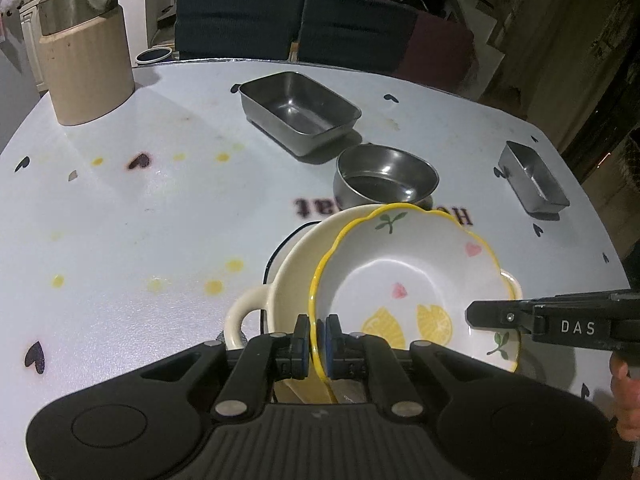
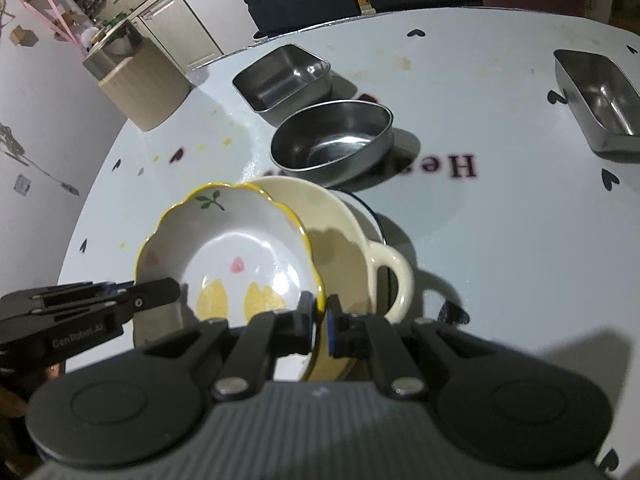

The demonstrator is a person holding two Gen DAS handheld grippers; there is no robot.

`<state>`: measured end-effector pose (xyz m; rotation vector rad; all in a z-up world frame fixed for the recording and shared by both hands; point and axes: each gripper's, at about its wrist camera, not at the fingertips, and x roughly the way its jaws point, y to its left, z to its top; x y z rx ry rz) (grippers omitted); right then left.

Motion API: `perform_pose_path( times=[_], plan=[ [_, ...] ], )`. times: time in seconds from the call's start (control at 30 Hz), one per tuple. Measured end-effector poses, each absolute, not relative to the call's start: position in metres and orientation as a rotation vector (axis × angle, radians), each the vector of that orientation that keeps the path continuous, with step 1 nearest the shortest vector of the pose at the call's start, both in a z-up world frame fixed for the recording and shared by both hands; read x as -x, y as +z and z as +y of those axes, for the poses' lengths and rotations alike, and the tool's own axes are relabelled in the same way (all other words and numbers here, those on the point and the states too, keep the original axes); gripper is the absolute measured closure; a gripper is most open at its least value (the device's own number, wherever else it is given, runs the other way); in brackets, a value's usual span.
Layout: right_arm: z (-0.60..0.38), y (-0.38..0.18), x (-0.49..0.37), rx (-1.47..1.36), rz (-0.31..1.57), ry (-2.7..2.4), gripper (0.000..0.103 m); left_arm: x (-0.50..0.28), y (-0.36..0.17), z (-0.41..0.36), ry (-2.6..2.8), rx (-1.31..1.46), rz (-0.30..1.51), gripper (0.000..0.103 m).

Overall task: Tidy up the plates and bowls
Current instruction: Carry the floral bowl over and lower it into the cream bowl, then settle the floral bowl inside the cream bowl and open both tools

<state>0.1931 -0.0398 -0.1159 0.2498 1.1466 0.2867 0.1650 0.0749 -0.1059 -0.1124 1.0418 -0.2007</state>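
Observation:
A white scalloped bowl with a yellow rim and lemon prints (image 1: 408, 280) (image 2: 236, 256) is held tilted over a cream two-handled bowl (image 1: 288, 280) (image 2: 340, 232). The cream bowl rests on a dark-rimmed plate (image 1: 276, 256) (image 2: 372, 216). My left gripper (image 1: 318, 346) is shut on the lemon bowl's near rim; it also shows in the right wrist view (image 2: 160, 292). My right gripper (image 2: 320, 324) is shut on the opposite rim; it also shows in the left wrist view (image 1: 476, 314). A round steel bowl (image 1: 386, 178) (image 2: 332, 140) stands just behind.
On the white heart-print table (image 1: 140, 220) stand a large rectangular steel tray (image 1: 298, 112) (image 2: 282, 78), a small steel tray at the right (image 1: 532, 178) (image 2: 598, 100), and a beige canister with a steel pot (image 1: 86, 48) (image 2: 140, 80) at the far left. Chairs (image 1: 296, 20) stand beyond the far edge.

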Motion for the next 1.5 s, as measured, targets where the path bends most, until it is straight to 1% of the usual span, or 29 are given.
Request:
perform_pose_path(
  times=[0.47,1.13,1.23,1.5],
  plan=[
    [-0.032,-0.127,-0.201,-0.224,1.186,0.257,0.095,-0.172,-0.122,0.073,-0.211,0.071,1.071,0.094],
    [-0.034,-0.129,-0.206,-0.257,1.194,0.213,0.095,-0.181,-0.126,0.072,-0.222,0.063,1.079,0.094],
    [-0.039,-0.129,-0.206,-0.288,1.2,0.209,0.093,-0.18,-0.12,0.072,-0.215,0.038,1.048,0.091],
    [-0.041,-0.129,-0.203,-0.288,1.205,0.23,0.091,-0.179,-0.118,0.074,-0.217,0.044,1.054,0.091]
  ],
)
